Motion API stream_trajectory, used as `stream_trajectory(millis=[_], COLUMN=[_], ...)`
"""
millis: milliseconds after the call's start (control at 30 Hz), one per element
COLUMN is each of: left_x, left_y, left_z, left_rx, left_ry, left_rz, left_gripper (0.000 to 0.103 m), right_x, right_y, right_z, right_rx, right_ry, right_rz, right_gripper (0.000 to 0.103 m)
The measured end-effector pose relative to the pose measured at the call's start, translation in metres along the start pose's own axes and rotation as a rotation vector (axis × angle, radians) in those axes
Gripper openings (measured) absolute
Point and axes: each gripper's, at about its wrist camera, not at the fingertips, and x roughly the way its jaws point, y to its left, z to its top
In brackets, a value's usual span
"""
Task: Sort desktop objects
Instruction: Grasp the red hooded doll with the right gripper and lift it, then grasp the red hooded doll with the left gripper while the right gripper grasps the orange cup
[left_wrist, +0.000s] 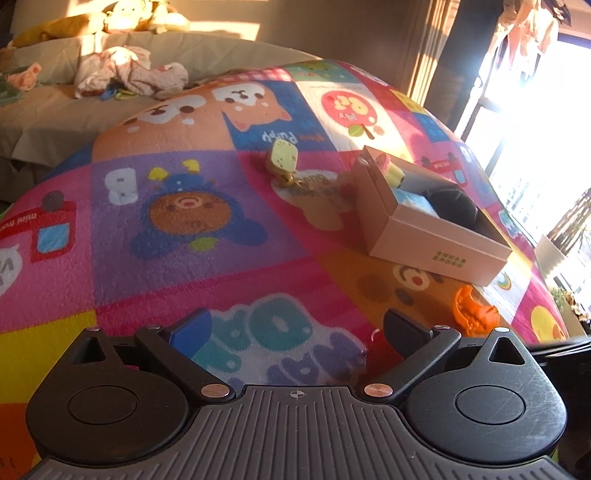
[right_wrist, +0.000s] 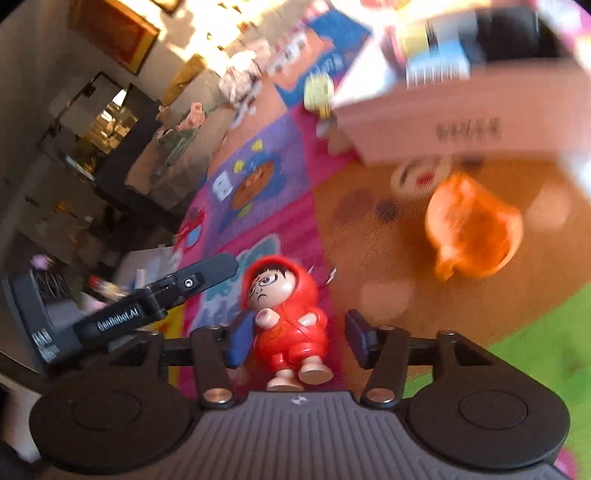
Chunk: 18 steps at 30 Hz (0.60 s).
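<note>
Two grippers angled downward, right gripper (right_wrist: 295, 338) straddling red figurine (right_wrist: 286, 321), left gripper (left_wrist: 295, 328) empty.

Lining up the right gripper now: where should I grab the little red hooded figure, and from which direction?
Grip the red hooded figure across its torso, coming from its feet end as the right gripper already does. It lies on its back on the mat, head pointing away, between open fingers. The body looks narrower and flatter-sided than the round head, so the pads should probably seat there; the blue pad is already beside one arm.
</note>
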Motion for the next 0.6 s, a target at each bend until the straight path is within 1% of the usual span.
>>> stream_trajectory(millis=[67, 100, 133, 200, 267, 333, 400, 467, 600], left_x=[-0.001, -0.002, -0.003, -0.004, -0.003, 0.001, 0.009, 0.016, 0.028], left_y=[-0.002, -0.004, -0.008, -0.017, -0.031, -0.048, -0.062, -0.077, -0.099], left_z=[-0.003, -0.004, -0.006, -0.010, -0.015, -0.021, -0.025, -0.027, -0.027], left_rx=[0.003, 0.003, 0.005, 0.019, 0.057, 0.109, 0.156, 0.216, 0.301], left_ry=[0.012, 0.019, 0.028, 0.038, 0.060, 0.087, 0.102, 0.095, 0.069], left_rz=[-0.023, -0.049, -0.089, -0.159, -0.231, -0.263, -0.249, -0.226, -0.209], left_gripper=[0.102, 0.102, 0.102, 0.102, 0.102, 0.102, 0.103, 0.103, 0.103], right_x=[-0.016, -0.025, -0.033, -0.050, -0.067, -0.078, -0.085, -0.088, -0.087], right_y=[0.008, 0.011, 0.012, 0.012, 0.003, -0.008, -0.021, -0.034, -0.055], right_z=[-0.005, -0.006, -0.009, -0.014, -0.017, -0.020, -0.022, -0.025, -0.034], right_rx=[-0.106, -0.148, -0.185, -0.240, -0.260, -0.249, -0.220, -0.184, -0.125], right_ry=[-0.067, -0.098, -0.128, -0.184, -0.233, -0.272, -0.286, -0.287, -0.252], right_rz=[-0.053, -0.079, -0.107, -0.174, -0.253, -0.327, -0.389, -0.435, -0.467], right_gripper=[0.063, 0.068, 0.074, 0.078, 0.086, 0.091, 0.097, 0.099, 0.100])
